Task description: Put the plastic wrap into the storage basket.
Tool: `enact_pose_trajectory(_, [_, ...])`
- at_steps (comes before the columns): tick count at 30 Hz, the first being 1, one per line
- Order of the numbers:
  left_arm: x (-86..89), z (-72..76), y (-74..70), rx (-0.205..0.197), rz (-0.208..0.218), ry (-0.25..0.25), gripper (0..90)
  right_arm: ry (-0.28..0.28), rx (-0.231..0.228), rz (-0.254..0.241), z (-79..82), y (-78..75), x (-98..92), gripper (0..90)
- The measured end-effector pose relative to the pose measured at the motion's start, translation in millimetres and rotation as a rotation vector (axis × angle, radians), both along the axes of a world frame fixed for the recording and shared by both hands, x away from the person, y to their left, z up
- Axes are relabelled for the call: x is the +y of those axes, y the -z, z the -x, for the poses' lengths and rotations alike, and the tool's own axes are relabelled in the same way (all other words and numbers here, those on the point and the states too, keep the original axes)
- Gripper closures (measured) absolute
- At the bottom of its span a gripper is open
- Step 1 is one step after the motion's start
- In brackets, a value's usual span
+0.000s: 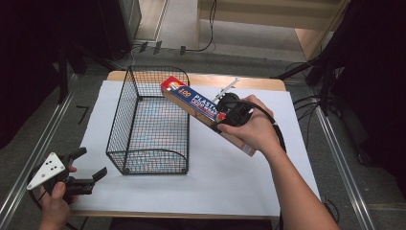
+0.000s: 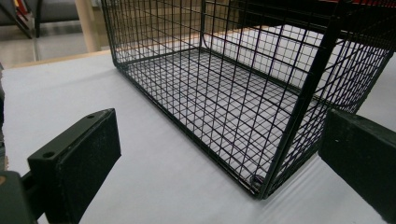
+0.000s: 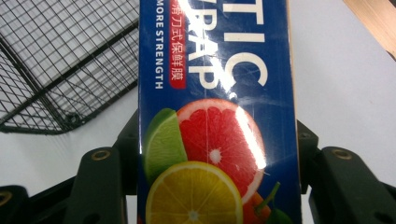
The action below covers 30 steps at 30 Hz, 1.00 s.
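We note the right gripper clamped across the plastic wrap box, lifted, its far-left end over the wire basket rim, long axis running near-right to far-left. Box blue, glossy, citrus picture, red end. Left gripper sits spread wide, holding nothing, near-left of basket

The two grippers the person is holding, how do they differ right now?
The right gripper is shut on the plastic wrap box, while the left gripper is open with nothing between its jaws. The right gripper is held up beside the wire basket, the box's far end over the basket's rim; the left gripper sits low at the table's near left corner, pointing toward the basket. Both have black jaws and are held in a hand.
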<state>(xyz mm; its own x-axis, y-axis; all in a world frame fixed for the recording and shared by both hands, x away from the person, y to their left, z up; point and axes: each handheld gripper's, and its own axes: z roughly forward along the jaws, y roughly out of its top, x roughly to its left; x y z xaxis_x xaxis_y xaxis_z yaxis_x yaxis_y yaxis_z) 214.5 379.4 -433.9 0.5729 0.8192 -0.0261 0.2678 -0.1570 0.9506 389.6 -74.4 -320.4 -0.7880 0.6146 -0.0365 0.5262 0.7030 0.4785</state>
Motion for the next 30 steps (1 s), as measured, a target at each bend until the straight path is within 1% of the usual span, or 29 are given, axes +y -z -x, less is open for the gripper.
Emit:
enact_pose_trajectory(11, [0.2, 0.4, -0.4, -0.002, 0.004, 0.003, 0.0, -0.021, 0.002, 0.005, -5.7, -4.1, 27.6, 42.7])
enact_pose_trajectory(21, [0.0, 0.3, -1.1, -0.010, 0.000, 0.007, 0.0, -0.031, 0.018, 0.019, -12.2, -0.4, 54.7, 42.7])
enact_pose_trajectory(24, [0.1, 0.3, -1.2, -0.009, 0.001, 0.006, 0.0, -0.034, 0.015, 0.023, -13.4, -0.5, 62.8, 42.7])
enact_pose_trajectory(26, [0.0, 0.4, -1.5, -0.010, 0.001, 0.007, 0.0, -0.046, 0.013, 0.022, -15.0, -1.0, 67.5, 42.6])
enact_pose_trajectory(28, [0.0, 0.5, -1.4, -0.011, 0.001, 0.008, 0.0, -0.039, 0.014, 0.018, -15.8, -1.3, 72.6, 42.6])
enact_pose_trajectory(30, [0.1, 0.7, -1.5, -0.010, 0.001, 0.008, 0.0, -0.046, 0.015, 0.021, -17.4, -1.0, 77.2, 42.6])
